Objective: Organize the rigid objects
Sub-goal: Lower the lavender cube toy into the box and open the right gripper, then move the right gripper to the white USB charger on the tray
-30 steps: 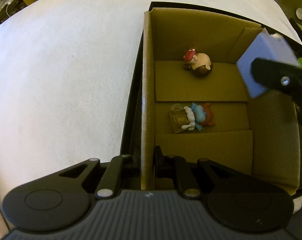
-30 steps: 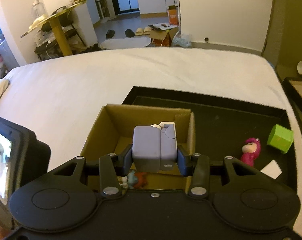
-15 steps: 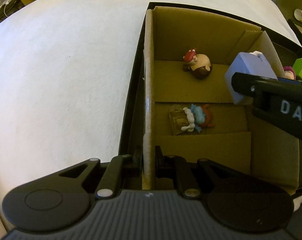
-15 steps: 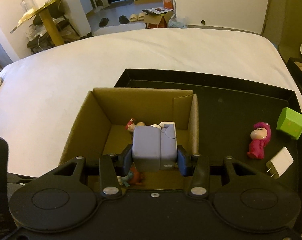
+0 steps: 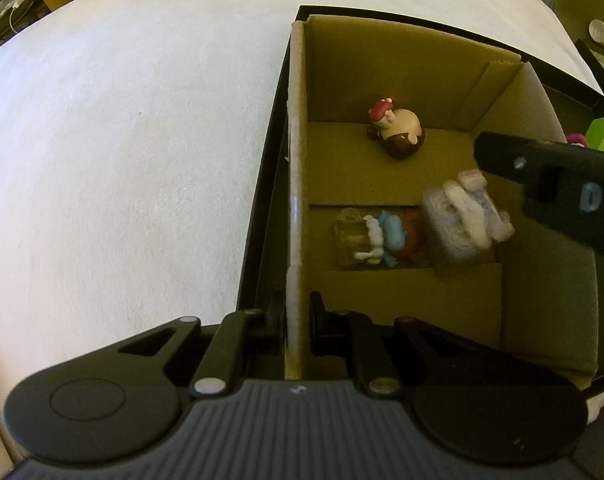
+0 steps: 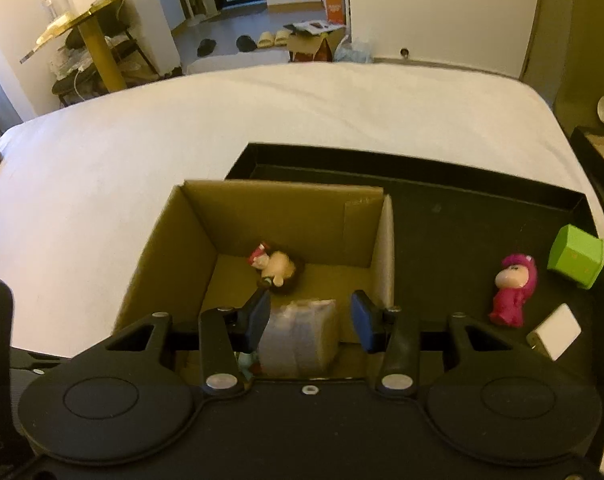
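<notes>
Brown corrugated cardboard box point(image 6: 297, 216) stands in the black tray point(image 6: 462, 216). My left gripper point(image 5: 295, 320) is clenched on the box's near wall. My right gripper point(image 6: 310, 320) is released, its blue pads clear of the blurred lavender block point(image 6: 297, 336) inside the box, beside the blue-and-red figurine point(image 5: 394, 236).

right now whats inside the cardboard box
Three toys lie in the cardboard box: a red-capped figure, a blue figure and a blurred purple block. The near corner is hidden.
</notes>
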The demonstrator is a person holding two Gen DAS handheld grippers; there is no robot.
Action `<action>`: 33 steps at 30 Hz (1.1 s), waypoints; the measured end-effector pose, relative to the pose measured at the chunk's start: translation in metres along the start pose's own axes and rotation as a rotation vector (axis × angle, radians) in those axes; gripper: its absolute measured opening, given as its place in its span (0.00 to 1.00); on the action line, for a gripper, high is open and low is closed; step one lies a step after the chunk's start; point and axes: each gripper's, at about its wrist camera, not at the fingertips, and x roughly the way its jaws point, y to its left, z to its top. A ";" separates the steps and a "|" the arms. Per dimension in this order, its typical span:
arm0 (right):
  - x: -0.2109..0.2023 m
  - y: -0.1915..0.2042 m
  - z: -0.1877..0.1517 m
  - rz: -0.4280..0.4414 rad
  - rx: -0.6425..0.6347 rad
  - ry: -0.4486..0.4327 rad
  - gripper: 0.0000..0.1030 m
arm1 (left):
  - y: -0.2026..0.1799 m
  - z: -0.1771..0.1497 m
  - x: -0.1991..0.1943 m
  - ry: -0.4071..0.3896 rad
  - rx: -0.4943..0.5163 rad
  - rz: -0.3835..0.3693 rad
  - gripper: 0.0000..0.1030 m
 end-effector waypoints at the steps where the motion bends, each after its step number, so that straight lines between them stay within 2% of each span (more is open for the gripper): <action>1: -0.003 -0.002 0.001 0.008 0.017 -0.002 0.44 | 0.000 0.000 0.000 -0.003 0.001 0.001 0.10; 23: -0.055 -0.035 -0.015 0.018 0.062 -0.063 0.44 | -0.012 -0.003 -0.001 -0.016 0.022 0.043 0.11; 33: -0.066 -0.076 -0.030 -0.034 0.125 -0.074 0.47 | -0.018 -0.002 -0.002 -0.012 0.031 0.051 0.10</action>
